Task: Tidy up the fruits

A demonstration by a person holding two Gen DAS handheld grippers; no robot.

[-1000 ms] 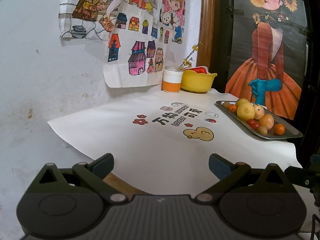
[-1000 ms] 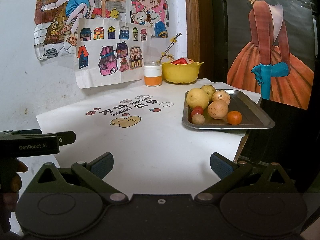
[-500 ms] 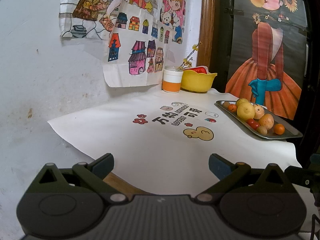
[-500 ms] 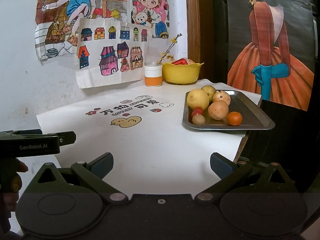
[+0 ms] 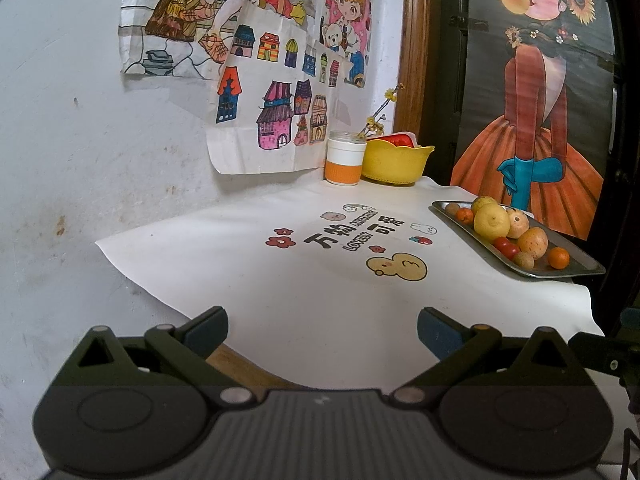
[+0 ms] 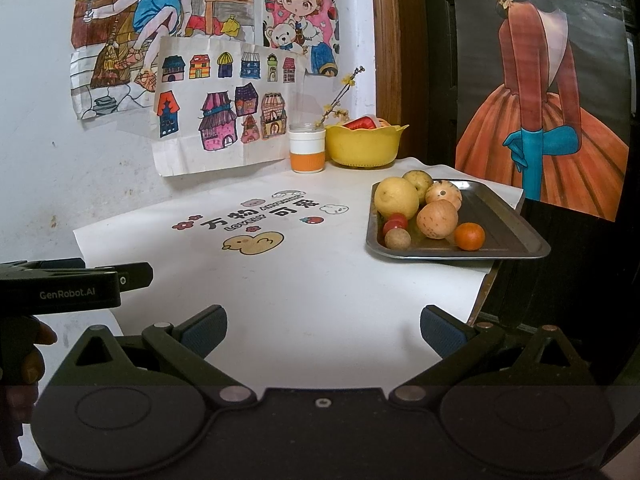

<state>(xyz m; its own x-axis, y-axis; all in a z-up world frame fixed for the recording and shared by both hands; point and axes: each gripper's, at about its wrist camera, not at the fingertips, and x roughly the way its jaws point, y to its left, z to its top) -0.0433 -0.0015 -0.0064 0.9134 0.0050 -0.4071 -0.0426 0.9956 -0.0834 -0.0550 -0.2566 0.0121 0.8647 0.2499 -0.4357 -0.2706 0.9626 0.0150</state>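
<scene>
A metal tray point(image 6: 516, 236) at the table's right edge holds several fruits: a big yellow one point(image 6: 396, 197), a tan one point(image 6: 437, 219), a small orange one point(image 6: 469, 236), red tomatoes point(image 6: 395, 222). The tray also shows in the left wrist view point(image 5: 576, 270) with the yellow fruit point(image 5: 491, 221). A yellow bowl point(image 6: 362, 145) stands at the back corner. My left gripper point(image 5: 322, 330) and right gripper point(image 6: 323, 326) are both open and empty, low over the near table edge, well short of the tray.
A white printed cloth point(image 6: 280, 280) covers the table. A white and orange cup point(image 6: 307, 153) with a flower sprig stands left of the bowl. Drawings hang on the wall behind. The left gripper's body point(image 6: 60, 286) shows at the right view's left edge.
</scene>
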